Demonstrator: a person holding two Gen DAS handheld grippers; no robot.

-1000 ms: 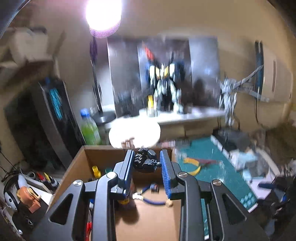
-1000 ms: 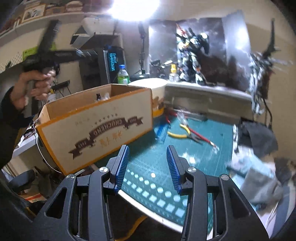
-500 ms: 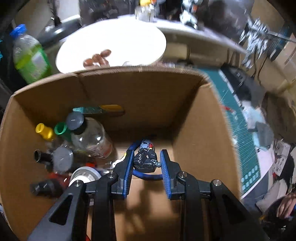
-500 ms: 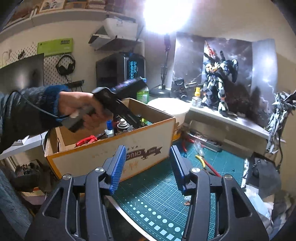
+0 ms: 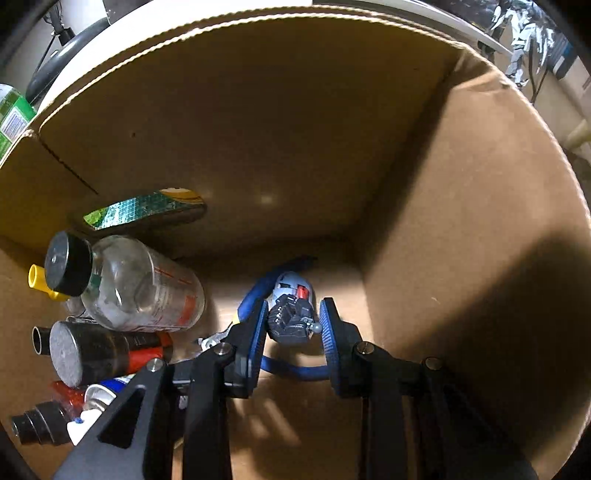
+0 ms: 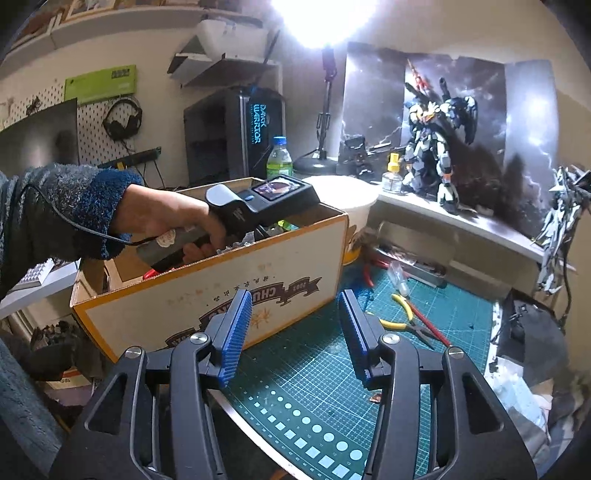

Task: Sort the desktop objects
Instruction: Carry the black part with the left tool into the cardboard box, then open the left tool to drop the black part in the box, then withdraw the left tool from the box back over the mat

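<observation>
The box (image 5: 461, 229) now fills the left view: in a second the left gripper (image 5: 291, 325) has dropped from above the rim to near the floor. Its jaws look slightly parted around the model part (image 5: 290, 321), low beside the bottle (image 5: 140, 284); release seems under way. The right gripper (image 6: 293, 332) hangs wide open, empty, over the mat (image 6: 325, 369).

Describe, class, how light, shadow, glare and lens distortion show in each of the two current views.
Left wrist view: the cardboard box interior is dim, a broad dark shadow on its right wall; the fisheye bows the rim; the model part sits between the left gripper pads. Right wrist view: the lamp blows out to white glare; the cutting mat is evenly lit; edges curve.
</observation>
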